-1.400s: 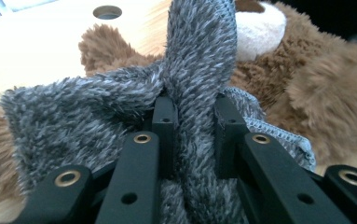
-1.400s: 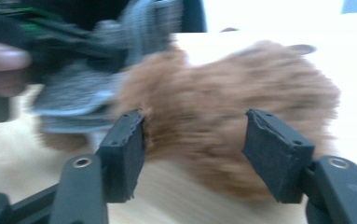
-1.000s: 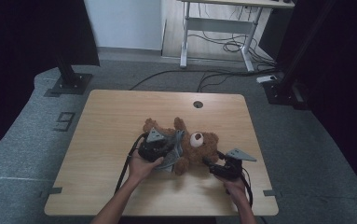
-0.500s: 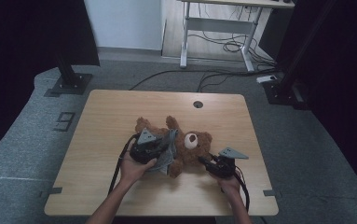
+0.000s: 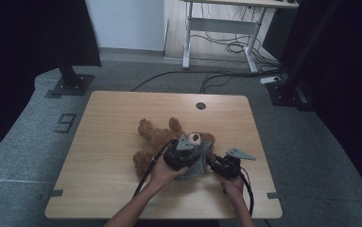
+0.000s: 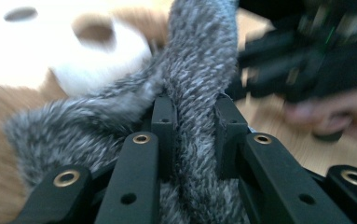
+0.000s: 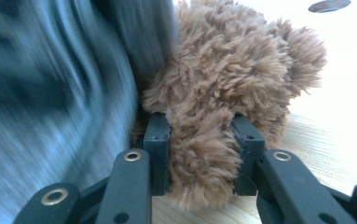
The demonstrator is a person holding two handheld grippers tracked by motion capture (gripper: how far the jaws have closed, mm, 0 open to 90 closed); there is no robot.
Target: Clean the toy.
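Now one teddy bear (one grey sweater): left tool pinches sweater, right tool clamps fur.

From my remote station I noted the wooden table with a round cable hole near its far edge. A grey carpeted floor surrounded it. Beyond stood a white-framed desk, with black cables beneath, and a black stand base at far left.

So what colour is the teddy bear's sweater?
Speckled grey sweater; the left gripper view shows it best.
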